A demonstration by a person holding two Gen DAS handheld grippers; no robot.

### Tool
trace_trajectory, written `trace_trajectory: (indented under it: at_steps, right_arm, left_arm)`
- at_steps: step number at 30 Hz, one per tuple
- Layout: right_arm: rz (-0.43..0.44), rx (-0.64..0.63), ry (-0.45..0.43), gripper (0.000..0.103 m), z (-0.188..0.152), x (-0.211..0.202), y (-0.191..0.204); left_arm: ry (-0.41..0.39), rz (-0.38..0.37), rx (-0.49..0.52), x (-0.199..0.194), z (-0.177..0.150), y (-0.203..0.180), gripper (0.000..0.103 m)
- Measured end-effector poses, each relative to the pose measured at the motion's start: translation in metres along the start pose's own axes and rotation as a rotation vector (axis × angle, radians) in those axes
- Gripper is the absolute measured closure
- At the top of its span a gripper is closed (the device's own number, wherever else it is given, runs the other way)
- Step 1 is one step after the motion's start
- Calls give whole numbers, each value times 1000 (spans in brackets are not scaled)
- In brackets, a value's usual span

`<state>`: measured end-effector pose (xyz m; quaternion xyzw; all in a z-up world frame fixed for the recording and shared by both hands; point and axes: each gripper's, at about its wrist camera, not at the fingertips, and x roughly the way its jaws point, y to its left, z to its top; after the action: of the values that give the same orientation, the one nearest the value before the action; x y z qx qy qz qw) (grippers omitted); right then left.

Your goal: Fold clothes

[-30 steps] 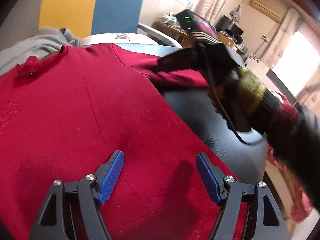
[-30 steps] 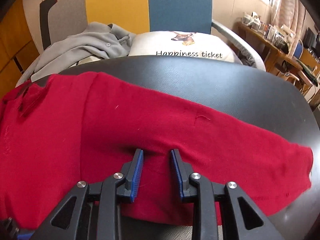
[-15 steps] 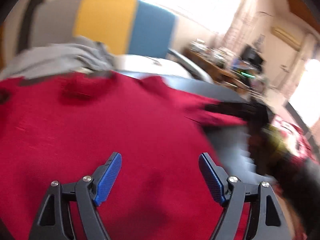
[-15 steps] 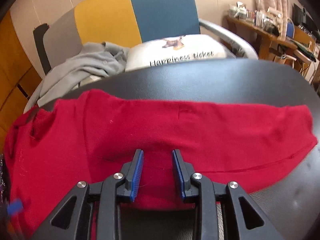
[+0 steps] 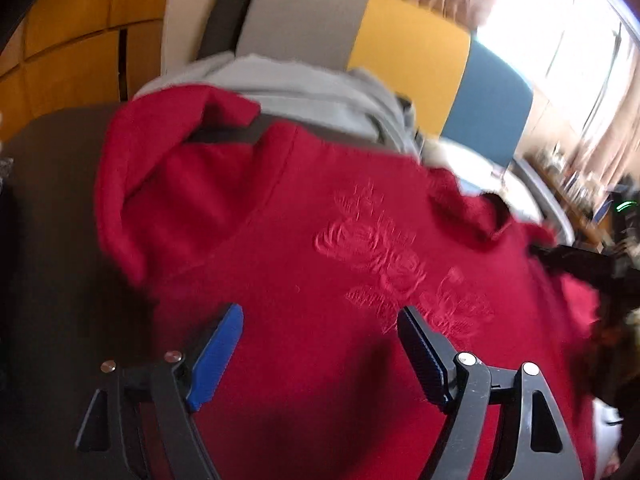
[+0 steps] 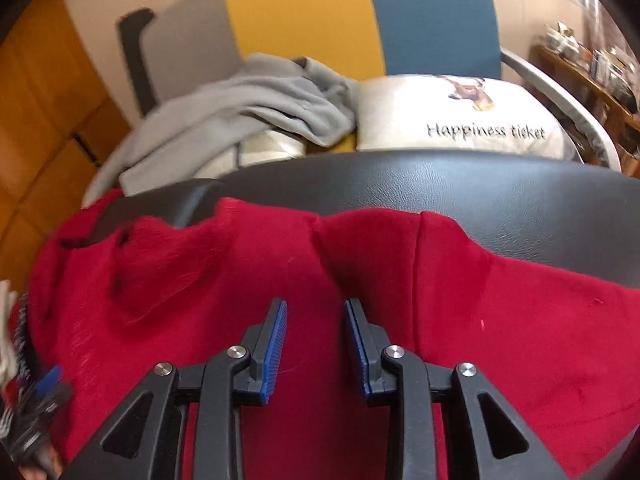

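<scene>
- A dark leather-like table top (image 6: 460,192) carries the work; behind it stands a seat with grey, yellow and blue back panels (image 6: 304,12), and a window glares at the right of my left view
- The red sweater (image 5: 304,240) lies spread on the table, embroidery up, one sleeve (image 5: 160,184) bunched and flopped at its left, the other drawn in across the body (image 6: 520,320)
- I judge the folding barely begun: sleeves not squared, body not yet doubled over
- My left gripper (image 5: 320,350) hangs above the cloth, jaws opening wide, nothing pinched between them
- My right gripper (image 6: 316,344) sits narrow over a ridge of red fabric; I cannot tell whether the pads bite it
- A crumpled grey garment (image 6: 240,108) and a white printed cushion (image 6: 460,116) lie on the seat just past the table's edge, near the collar, crowding that side
</scene>
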<state>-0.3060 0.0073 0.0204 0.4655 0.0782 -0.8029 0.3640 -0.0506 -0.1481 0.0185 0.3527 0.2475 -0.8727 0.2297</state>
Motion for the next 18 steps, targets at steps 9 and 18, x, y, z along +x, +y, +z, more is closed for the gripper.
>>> trace_trajectory:
  at_steps: [9,18]
  right_arm:
    - [-92,-56,-92,75,-5,4,3]
    - [85,81,-90,67,0,-32,-28]
  left_arm:
    - [12,87,42,3,-6,-5,21]
    - [20,97,73,10,-4,-10,13]
